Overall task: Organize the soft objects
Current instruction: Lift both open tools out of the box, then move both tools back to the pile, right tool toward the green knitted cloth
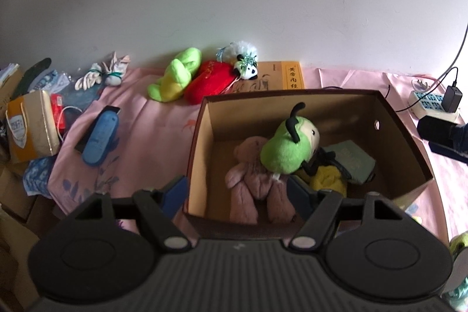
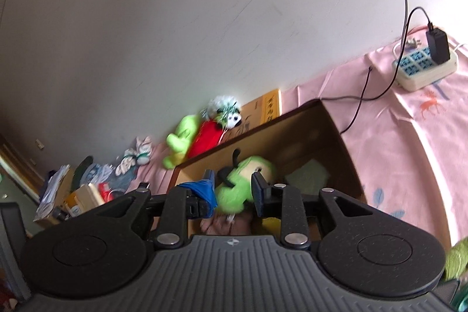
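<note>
A brown cardboard box point(image 1: 201, 142) stands on the pink cloth. Inside lie a pink plush bear point(image 1: 254, 177), a green plush with black antennae point(image 1: 286, 148), a yellow soft item point(image 1: 324, 180) and a teal pouch point(image 1: 351, 160). My left gripper point(image 1: 237, 195) is open and empty, hovering over the box's near wall. My right gripper point(image 2: 234, 195) is open above the box point(image 2: 336, 142), its fingers either side of the green plush point(image 2: 237, 186) lying below. A lime plush point(image 1: 175, 75), a red plush point(image 1: 210, 81) and a small panda point(image 1: 247, 65) lie by the wall behind the box.
A blue slipper point(image 1: 99, 133), white socks point(image 1: 102, 72), a yellow book point(image 1: 280, 76) and a power strip with charger point(image 1: 433, 104) lie on the cloth. Boxes and clutter point(image 1: 26, 122) crowd the left side. The white wall is close behind.
</note>
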Demonstrator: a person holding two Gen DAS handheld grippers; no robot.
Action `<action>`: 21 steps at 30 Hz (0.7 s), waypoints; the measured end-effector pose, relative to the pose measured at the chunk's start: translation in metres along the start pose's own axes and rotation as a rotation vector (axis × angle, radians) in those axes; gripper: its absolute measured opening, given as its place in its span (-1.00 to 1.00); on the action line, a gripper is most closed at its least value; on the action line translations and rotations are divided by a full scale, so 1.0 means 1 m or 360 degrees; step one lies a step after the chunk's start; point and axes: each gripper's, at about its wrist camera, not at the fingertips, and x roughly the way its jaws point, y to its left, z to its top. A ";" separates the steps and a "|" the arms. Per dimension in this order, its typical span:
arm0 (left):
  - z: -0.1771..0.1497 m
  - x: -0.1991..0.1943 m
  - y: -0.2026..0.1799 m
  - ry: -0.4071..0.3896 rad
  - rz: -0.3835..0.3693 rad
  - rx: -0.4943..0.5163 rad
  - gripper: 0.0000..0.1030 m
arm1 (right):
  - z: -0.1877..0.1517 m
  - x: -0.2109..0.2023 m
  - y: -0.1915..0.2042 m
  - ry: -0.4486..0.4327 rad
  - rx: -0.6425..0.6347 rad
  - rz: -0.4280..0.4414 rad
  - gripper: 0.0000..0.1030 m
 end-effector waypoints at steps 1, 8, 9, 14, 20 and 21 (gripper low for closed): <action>-0.002 -0.002 -0.001 0.0003 0.0003 0.0001 0.45 | -0.002 -0.002 0.000 0.0009 0.0002 0.0010 -0.79; -0.018 -0.010 -0.003 0.0063 0.0023 -0.0005 0.45 | -0.017 -0.018 0.002 0.0039 -0.0070 0.0009 -0.78; -0.020 -0.011 -0.004 0.0074 0.0030 -0.0002 0.45 | -0.019 -0.020 0.001 0.0044 -0.0077 0.0012 -0.78; -0.031 -0.012 -0.006 0.0119 0.0042 -0.0004 0.45 | -0.029 -0.030 -0.002 0.0061 -0.0087 0.0017 -0.78; -0.039 -0.015 -0.010 0.0148 0.0052 0.0000 0.45 | -0.040 -0.041 -0.007 0.0082 -0.0084 0.0011 -0.78; -0.041 -0.016 -0.011 0.0151 0.0052 0.0001 0.45 | -0.042 -0.043 -0.007 0.0083 -0.0082 0.0009 -0.78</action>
